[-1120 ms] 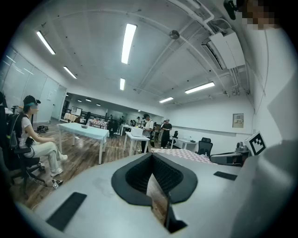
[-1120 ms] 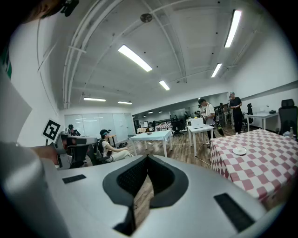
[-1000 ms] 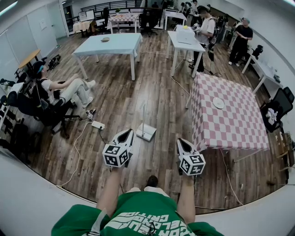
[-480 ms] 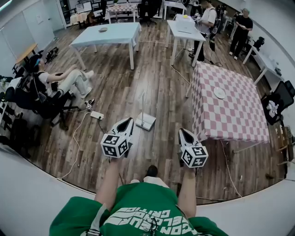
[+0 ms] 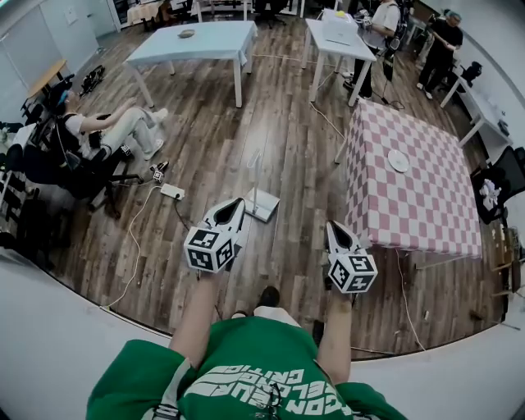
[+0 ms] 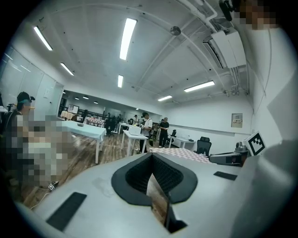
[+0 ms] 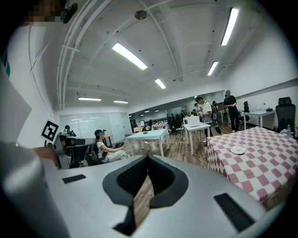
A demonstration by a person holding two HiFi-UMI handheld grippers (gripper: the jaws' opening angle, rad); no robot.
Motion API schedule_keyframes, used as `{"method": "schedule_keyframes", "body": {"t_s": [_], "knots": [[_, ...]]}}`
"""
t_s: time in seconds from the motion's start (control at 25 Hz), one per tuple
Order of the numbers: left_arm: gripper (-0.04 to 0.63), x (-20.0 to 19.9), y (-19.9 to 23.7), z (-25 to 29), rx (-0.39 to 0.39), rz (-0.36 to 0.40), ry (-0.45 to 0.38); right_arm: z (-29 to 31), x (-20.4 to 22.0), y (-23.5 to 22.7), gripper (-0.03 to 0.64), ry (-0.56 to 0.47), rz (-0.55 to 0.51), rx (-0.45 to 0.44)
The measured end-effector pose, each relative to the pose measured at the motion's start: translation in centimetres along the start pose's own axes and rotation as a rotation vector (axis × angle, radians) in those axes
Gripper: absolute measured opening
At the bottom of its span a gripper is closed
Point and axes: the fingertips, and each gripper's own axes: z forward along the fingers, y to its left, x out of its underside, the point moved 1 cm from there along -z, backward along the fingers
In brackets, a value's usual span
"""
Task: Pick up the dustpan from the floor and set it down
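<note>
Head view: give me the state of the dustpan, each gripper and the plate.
dustpan: on the floor, handle upright, not held.
left gripper: shut, empty.
right gripper: shut, empty.
plate: lying flat on the checked table.

I stood in a large open-plan office or lab: plank floor (image 5: 287, 156), a pale work surface (image 5: 197, 41), a checked-cloth surface (image 5: 410, 189), an office chair (image 5: 502, 187), ceiling strip lights (image 6: 128, 37), and people (image 5: 384, 23) at desks.
</note>
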Motion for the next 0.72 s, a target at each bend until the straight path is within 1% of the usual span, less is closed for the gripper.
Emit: {"method": "schedule_keyframes", "body": {"t_s": [0.24,0.4,0.72], "knots": [[0.005,-1.2,3.0,2.3,-0.031,-0.004,-0.014,3.7,-0.9,-1.2,0.008,0.013,-0.003,-0.013],[0.005,-1.0,4.8,3.5,-0.057,-0.023,0.002,6.1,-1.0,-2.0,0.008,0.038,0.003,-0.023],[0.005,-1.6,6.9,6.0,-0.086,-0.020,-0.005,10.2,-2.1,-3.3,0.008,0.043,-0.009,-0.054]]}}
